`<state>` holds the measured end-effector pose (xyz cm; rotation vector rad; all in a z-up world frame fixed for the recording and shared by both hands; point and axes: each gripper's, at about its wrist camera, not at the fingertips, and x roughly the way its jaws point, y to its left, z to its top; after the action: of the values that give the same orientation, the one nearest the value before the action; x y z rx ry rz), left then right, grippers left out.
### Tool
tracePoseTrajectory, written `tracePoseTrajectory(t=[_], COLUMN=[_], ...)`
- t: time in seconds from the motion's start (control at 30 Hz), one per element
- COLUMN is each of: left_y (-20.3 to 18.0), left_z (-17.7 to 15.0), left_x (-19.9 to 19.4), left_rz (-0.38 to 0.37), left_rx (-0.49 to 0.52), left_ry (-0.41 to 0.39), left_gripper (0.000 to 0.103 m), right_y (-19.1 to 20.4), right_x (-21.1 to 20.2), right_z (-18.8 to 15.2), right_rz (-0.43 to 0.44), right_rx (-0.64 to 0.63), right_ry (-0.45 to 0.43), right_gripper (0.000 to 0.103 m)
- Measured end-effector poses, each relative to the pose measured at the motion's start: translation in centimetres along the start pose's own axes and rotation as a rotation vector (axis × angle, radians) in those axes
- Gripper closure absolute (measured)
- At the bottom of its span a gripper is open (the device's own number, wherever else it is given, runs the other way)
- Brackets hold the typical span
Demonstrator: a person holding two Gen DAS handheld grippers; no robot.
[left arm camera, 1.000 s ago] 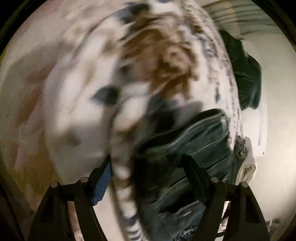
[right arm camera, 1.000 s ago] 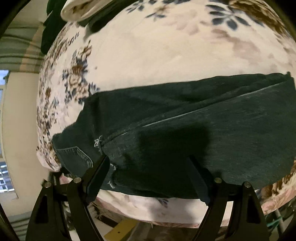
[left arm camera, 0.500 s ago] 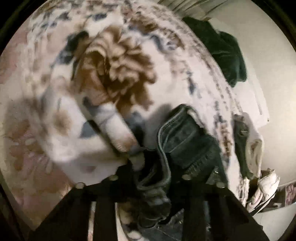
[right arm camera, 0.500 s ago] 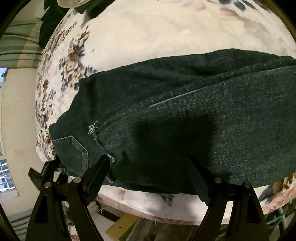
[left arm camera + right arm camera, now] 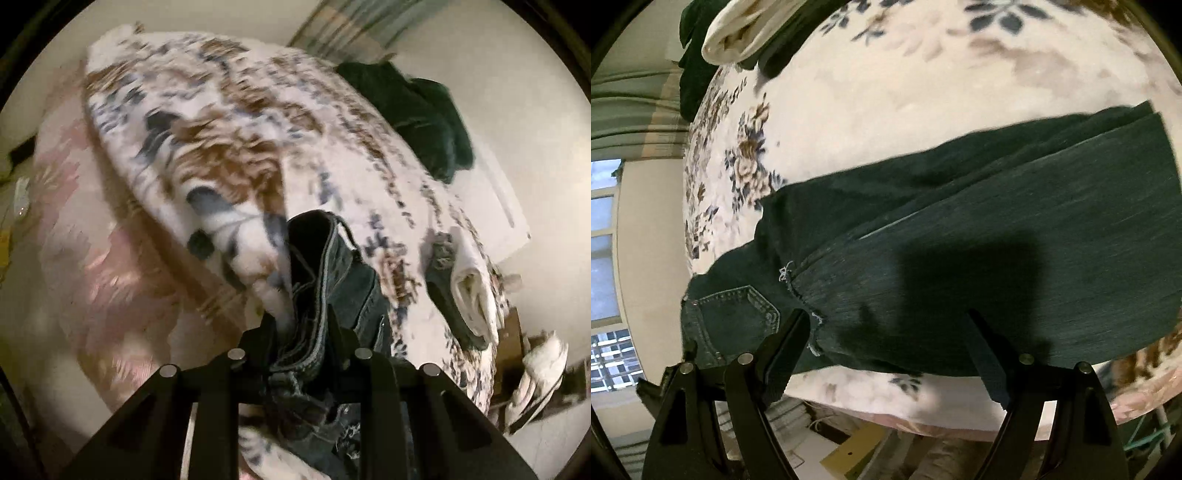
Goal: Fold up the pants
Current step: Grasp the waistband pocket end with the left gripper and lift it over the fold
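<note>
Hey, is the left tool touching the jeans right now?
Touching. The left wrist view shows the left tool closed on a bunched edge of the jeans, denim pinched between both fingers.

Home bedroom: bed w/ floral blanket (image 5: 923, 74), clothes pile (image 5: 417, 114), curtains (image 5: 628, 122), window (image 5: 605, 240).

The pants (image 5: 979, 258) are dark denim, matt and faintly ribbed, with pale stitching round the pocket and frayed white threads at one seam. Beneath them the blanket (image 5: 886, 110) on the bed is soft, fuzzy fleece with a flower print. The left tool (image 5: 301, 332) and right tool (image 5: 886, 325) look like matt black plastic with small shiny metal pins. Beyond the pants, a cream cloth (image 5: 738, 33) looks soft and matt.
</note>
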<state>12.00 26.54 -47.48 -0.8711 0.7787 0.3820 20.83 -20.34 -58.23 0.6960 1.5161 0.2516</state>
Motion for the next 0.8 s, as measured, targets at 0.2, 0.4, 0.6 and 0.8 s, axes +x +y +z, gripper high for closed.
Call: tracePoseTrajectory(t=[0.2,0.4,0.6,0.8], left_y=[-0.7,-4.1,-12.4,-20.4], left_z=[-0.7,-1.4,-5.7,-15.1], left_x=[-2.3,-1.3,-3.0,0.3], left_rz=[0.082,-0.014,-0.217,-0.334], left_rx=[0.035,0.110,0.238,0.351], left_ry=[-0.098,-0.095,-0.018,0.178], left_gripper=[0.089,0.092,0.092,0.093], right_y=[-1.3,-1.7,-2.0,-4.8], right_x=[-1.4,-1.5,-2.7,-5.9], right_z=[1.2,1.3,1.1,1.4], right_rz=[0.004,0.022,0.046,0.023], right_rx=[-0.026,-0.035,-0.041,0.003], right_ry=[0.006,0.011,-0.001,-0.052], right_gripper=[0.017,0.017,0.017,0.017])
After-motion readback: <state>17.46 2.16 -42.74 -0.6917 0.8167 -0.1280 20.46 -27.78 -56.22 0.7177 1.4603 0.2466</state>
